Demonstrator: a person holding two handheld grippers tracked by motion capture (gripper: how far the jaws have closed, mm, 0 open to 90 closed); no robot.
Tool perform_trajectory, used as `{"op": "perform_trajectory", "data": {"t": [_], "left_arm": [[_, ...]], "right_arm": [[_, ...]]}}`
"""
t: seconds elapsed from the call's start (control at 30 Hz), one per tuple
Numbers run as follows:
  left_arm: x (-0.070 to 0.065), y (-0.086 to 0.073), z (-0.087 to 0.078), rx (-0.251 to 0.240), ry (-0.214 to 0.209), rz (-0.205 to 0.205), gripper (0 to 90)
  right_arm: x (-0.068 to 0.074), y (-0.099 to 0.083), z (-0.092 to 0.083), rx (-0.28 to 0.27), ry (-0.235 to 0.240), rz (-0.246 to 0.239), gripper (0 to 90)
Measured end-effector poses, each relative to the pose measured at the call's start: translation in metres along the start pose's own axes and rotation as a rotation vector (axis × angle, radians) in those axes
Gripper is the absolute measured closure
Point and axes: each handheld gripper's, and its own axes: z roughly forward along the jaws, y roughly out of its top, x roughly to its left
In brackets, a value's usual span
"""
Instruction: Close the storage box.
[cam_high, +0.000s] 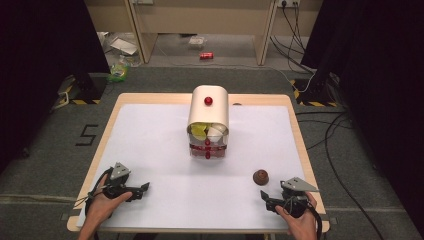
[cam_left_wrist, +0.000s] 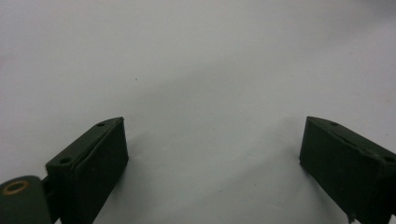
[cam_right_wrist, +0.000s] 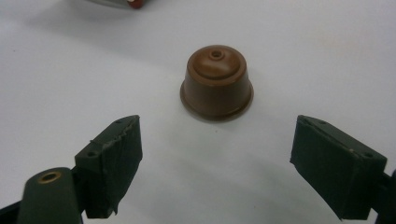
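the right gripper (cam_high: 265, 195) rests low at the near right of the table (cam_high: 150, 130), jaws spread wide and holding nothing, and the brown capsule (cam_high: 260, 176) stands just beyond its tips. that placing looks deliberate: the capsule sits upside down on its wide rim, so it is stable and offers its tapered sides to a pinch from either flank. the jaws are already opened wider than the capsule, which suggests a straight push forward and a squeeze is the step in hand.

the left gripper (cam_high: 142, 189) lies at the near left, well apart from everything, also wide open and empty (likely parked out of the way while the right one works).

farther back, mid-table, stands a cream dispenser (cam_high: 208, 107) with a red knob (cam_high: 208, 101) on top and a clear front showing pale and yellow-green capsules (cam_high: 209, 132) stacked inside.

the high view gives the whole layout and how far the two grippers stand from each other. the right gripper view adds what that one cannot: the capsule (cam_right_wrist: 216, 82) has a domed top with a small central dimple and a flared rim, and it lies centred between the jaws but ahead of them. the left gripper view shows bare white surface between its open jaws.
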Motion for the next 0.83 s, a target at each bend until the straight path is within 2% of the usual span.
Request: {"op": "perform_trajectory", "data": {"t": [0.23, 0.47, 0.63, 0.83], "left_arm": [[0.0, 0.0, 0.0, 0.0, 0.0, 0.0, 7.0], [0.0, 0.0, 0.0, 0.0, 0.0, 0.0, 7.0], [0.0, 0.0, 0.0, -0.001, 0.0, 0.0, 7.0], [0.0, 0.0, 0.0, 0.0, 0.0, 0.0, 7.0]], "right_arm": [[-0.001, -0.005, 0.001, 0.041, -0.01, -0.008, 17.1], [-0.001, -0.008, 0.002, 0.079, -0.022, -0.05, 17.1], [-0.002, -0.01, 0.001, 0.1, -0.025, -0.051, 17.1], [-0.001, -0.013, 0.002, 0.104, -0.036, -0.072, 16.4]]}}
